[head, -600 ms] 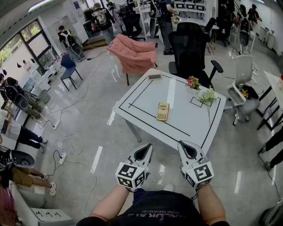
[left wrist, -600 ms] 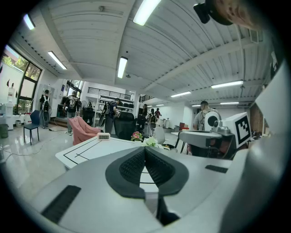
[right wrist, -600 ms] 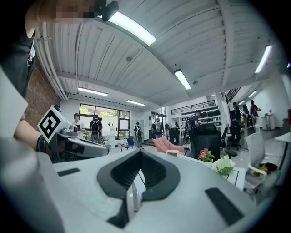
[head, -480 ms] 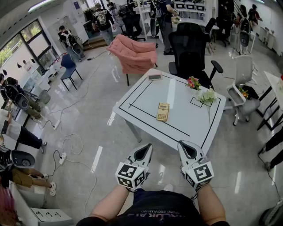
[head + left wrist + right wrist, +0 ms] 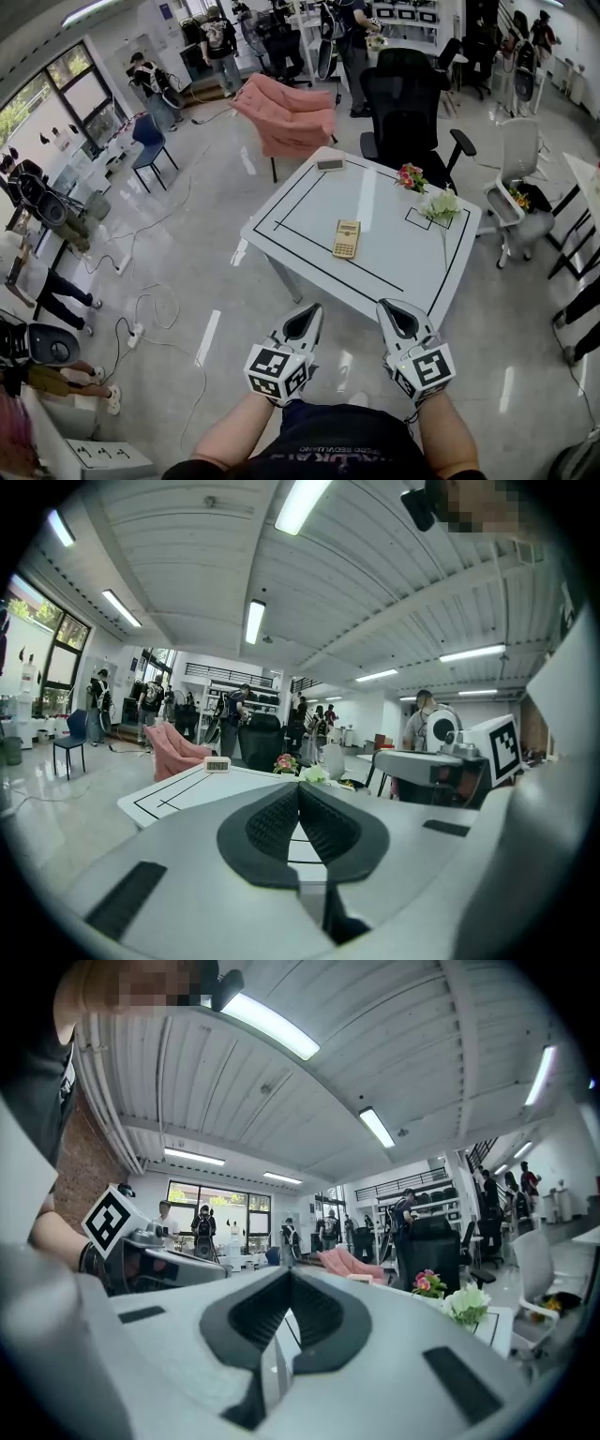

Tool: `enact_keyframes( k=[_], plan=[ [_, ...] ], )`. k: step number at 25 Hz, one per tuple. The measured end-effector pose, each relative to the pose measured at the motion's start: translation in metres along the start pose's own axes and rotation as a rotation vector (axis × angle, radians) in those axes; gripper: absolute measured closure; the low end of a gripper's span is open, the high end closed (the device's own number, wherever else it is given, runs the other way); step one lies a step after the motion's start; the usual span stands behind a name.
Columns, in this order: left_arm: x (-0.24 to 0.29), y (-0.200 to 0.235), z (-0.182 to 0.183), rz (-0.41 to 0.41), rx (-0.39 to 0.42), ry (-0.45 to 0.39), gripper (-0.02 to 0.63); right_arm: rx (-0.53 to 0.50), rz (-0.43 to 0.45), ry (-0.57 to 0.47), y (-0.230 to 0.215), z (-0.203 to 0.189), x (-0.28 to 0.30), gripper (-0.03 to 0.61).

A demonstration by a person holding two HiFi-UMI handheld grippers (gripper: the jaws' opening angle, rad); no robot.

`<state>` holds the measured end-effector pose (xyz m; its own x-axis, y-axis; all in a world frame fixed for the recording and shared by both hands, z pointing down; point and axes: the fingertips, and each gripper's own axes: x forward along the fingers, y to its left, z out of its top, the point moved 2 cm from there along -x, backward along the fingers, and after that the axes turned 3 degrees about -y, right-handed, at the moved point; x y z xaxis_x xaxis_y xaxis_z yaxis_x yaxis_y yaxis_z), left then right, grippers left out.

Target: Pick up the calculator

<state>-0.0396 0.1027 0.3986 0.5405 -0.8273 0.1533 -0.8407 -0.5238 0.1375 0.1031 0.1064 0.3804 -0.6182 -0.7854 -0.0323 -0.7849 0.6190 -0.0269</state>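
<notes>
Calculator [image 5: 346, 238]: lies flat near the middle of the white table [image 5: 394, 267], inside the black taped outline, untouched.

Left gripper [image 5: 311, 312]: jaws together, nothing between them, held low in front of the person, well short of the table.

Right gripper [image 5: 388, 307]: jaws together, nothing between them, alongside the left, equally far off.

Step in hand: approach; no reach begun.

Next move, as judged: step closer, part one gripper's jaws, lower them across the calculator's narrow sides, close.

Flowers [image 5: 410, 175]: at the far edge, well apart from the calculator.
</notes>
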Motion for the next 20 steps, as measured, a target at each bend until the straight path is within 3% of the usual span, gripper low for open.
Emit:
enact_keyframes(
  k=[3, 5, 9, 11, 20],
  plan=[
    [0.001, 0.000, 0.001, 0.006, 0.008, 0.004, 0.607, 0.013, -0.003, -0.014, -0.004, 0.000, 0.001, 0.577],
    [0.003, 0.000, 0.000, 0.007, 0.014, 0.006, 0.551, 0.036, 0.000, -0.023, -0.007, 0.000, 0.001, 0.572],
    [0.011, 0.006, 0.002, 0.020, 0.036, 0.007, 0.374, 0.080, 0.014, -0.027, -0.015, -0.003, 0.005, 0.412],
    [0.016, 0.013, 0.005, 0.032, 0.051, 0.004, 0.320, 0.091, 0.008, -0.024, -0.019, -0.004, 0.008, 0.379],
    [0.056, 0.043, 0.003, -0.023, 0.051, 0.028, 0.284, 0.136, -0.055, -0.003, -0.042, -0.017, 0.036, 0.351]
  ],
)
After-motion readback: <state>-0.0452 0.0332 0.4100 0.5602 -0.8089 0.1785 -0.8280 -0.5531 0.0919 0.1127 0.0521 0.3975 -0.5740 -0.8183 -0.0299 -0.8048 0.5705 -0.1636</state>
